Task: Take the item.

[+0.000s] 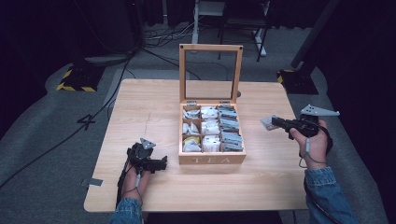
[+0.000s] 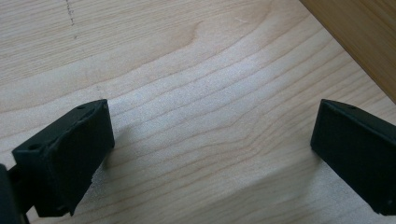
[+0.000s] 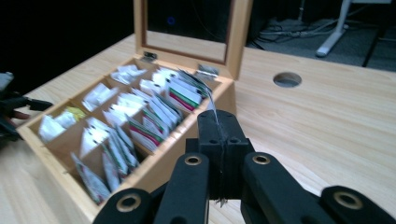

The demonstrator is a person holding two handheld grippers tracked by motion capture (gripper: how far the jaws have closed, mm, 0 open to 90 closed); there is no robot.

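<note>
- Left gripper (image 1: pixel 161 163) is resting low over the bare counter (image 2: pixel 196 93), jaws released and wide apart with nothing between them; the tea box wall is lying just off to one side of them.
- Right gripper (image 3: pixel 218 135) is holding its jaws clenched on a tea bag packet (image 1: pixel 268 122), seen edge-on in the right gripper view as a thin sliver pinched between them and poking out past the tips.
- In the high view that packet is sitting clear of the tea box (image 1: pixel 212 159), to the outside of its right wall, above the counter.
- Judging the step: the packet is either leaving the box or heading into it; cannot tell which.
- Ahead of the right jaws, the nearest column of compartments is packed with upright packets (image 3: pixel 154 116); beyond it, looser white sachets (image 3: pixel 100 95).
- To do it well: keep the pinch firm but short, since the packet is thin and will flex; keep it edge-on to slide between neighbours, or lay it flat on open counter.
- Farthest off, the glazed lid (image 1: pixel 210 74) is standing upright behind the compartments; likely best to stay low and forward of it.
- Left jaws could steady the box front if it starts sliding.
</note>
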